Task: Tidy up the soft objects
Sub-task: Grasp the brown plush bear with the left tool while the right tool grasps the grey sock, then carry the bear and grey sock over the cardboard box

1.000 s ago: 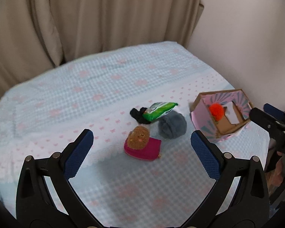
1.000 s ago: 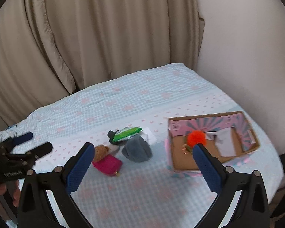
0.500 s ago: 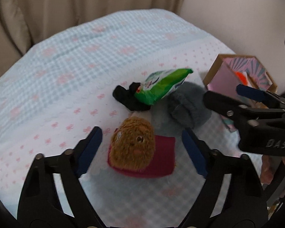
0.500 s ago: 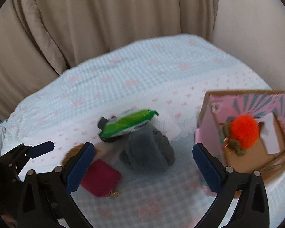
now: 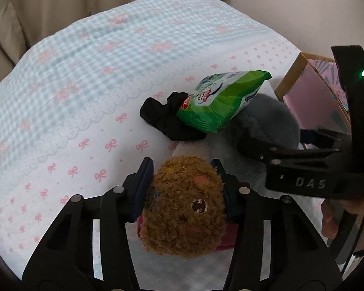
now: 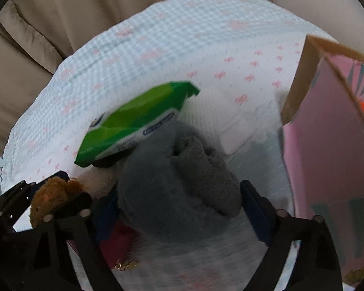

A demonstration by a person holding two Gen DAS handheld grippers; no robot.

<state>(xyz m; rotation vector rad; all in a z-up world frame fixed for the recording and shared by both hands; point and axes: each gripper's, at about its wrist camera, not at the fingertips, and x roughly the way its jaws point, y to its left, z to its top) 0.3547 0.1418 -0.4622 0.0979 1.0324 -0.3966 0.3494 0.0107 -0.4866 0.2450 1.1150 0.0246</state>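
left gripper [image 5: 182,184]: jaws closing, pads against fuzzy brown round plush toy [image 5: 184,208] on the bed | right gripper [image 6: 179,194]: jaws closing around grey fleecy rolled sock bundle [image 6: 174,181] beside pink cardboard box [image 6: 327,160]

A home, most likely a bedroom. A bed covered with a light-blue checked sheet [image 5: 89,55] printed with pink bows fills the scene. Beige curtains [image 6: 60,12] hang in folds at its far side, and a plain pale wall [image 5: 303,12] stands to the far right.
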